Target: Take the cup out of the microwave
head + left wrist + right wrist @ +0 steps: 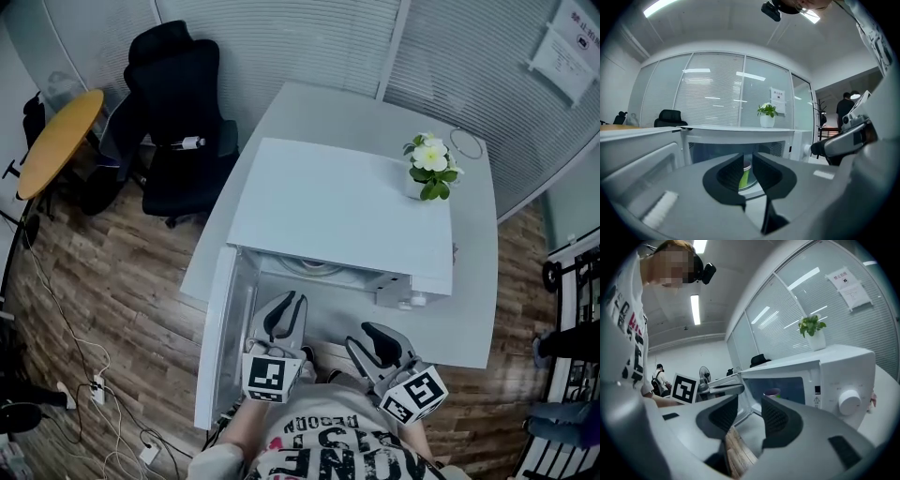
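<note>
Facing the open microwave (349,211) at twelve o'clock, left gripper (289,299) and right gripper (371,329) hover unclenched and empty — green cup (744,178) inside.

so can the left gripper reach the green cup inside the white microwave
Probably yes: the white microwave's door hangs open, and the green cup sits straight ahead of the left gripper with nothing between. Its jaws are only narrowly apart and may need widening.

Probably an office: swivel chair (178,103), blind-covered glass partitions (281,37), posted notice (574,37).
</note>
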A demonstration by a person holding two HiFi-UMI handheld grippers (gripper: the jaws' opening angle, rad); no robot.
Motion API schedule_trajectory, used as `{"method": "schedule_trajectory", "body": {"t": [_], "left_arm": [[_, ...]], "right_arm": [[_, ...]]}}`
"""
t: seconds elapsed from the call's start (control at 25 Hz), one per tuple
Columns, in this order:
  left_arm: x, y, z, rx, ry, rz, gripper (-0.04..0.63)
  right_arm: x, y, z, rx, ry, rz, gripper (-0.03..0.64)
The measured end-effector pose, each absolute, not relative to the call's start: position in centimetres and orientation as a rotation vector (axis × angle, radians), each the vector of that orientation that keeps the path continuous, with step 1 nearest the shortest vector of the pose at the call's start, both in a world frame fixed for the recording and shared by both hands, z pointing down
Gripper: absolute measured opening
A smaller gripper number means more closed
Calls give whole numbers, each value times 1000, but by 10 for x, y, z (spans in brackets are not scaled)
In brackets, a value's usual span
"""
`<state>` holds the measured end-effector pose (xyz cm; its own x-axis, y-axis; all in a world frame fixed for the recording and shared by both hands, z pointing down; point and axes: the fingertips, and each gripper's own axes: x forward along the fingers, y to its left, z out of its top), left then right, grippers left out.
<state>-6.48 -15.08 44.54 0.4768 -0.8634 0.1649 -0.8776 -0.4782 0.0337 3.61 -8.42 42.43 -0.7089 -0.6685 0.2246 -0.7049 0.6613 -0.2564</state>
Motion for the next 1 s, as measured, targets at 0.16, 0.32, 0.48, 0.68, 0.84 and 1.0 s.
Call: {"method": "schedule_trajectory", "body": {"t": [0.16, 0.32, 0.48, 0.68, 0.84, 1.0], "left_arm": [[-69, -153, 450, 2610, -1516, 207, 69], [-69, -157, 451, 2628, -1516, 222, 69], [-64, -160, 450, 2638, -1527, 237, 69], [-58, -167, 445, 2583, -1557, 231, 69], [-55, -173, 445, 2582, -1582, 250, 69], [-54, -178, 448, 2602, -1605, 297, 69]], "right_arm": [[27, -86, 429, 1150, -2725, 465, 166], [27, -91, 430, 1161, -2721, 463, 166], [33, -100, 428, 1177, -2726, 466, 164], [45, -114, 424, 1212, -2743, 466, 132], [53, -127, 421, 1228, -2755, 473, 78], [54, -137, 421, 1200, -2778, 489, 72]]}}
